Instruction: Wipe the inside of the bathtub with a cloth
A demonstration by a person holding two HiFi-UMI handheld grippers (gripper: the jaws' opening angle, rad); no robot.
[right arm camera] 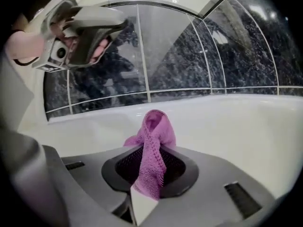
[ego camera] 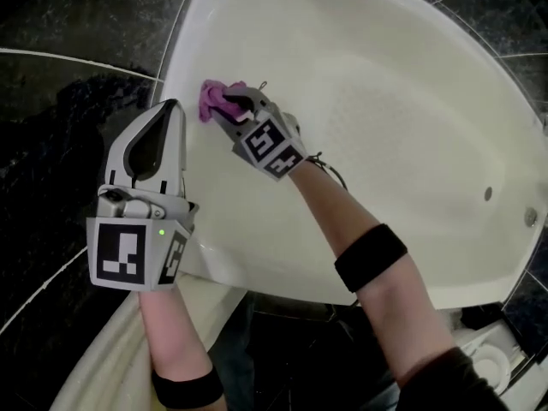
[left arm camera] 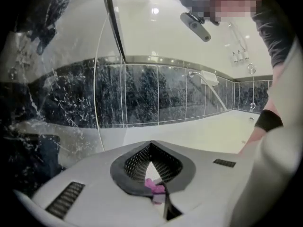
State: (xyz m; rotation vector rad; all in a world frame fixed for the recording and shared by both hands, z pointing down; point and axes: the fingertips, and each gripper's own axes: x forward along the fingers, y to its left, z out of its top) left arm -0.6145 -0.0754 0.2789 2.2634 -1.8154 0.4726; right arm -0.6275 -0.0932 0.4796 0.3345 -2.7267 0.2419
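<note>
Both fingers (right arm camera: 127, 168) of the right gripper (ego camera: 228, 110) clamp the pink cloth (right arm camera: 154, 136) between them.

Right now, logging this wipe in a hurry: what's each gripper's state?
Left gripper: closed, apparently holding nothing.
Right gripper: closed on the pink cloth.

My right hand-held gripper (ego camera: 224, 103) pinches the pink cloth (ego camera: 211, 98) against the bathtub (ego camera: 385, 101) inner wall, near its left rim. My left hand-held gripper (ego camera: 163, 114) hangs over that rim, jaws together.
</note>
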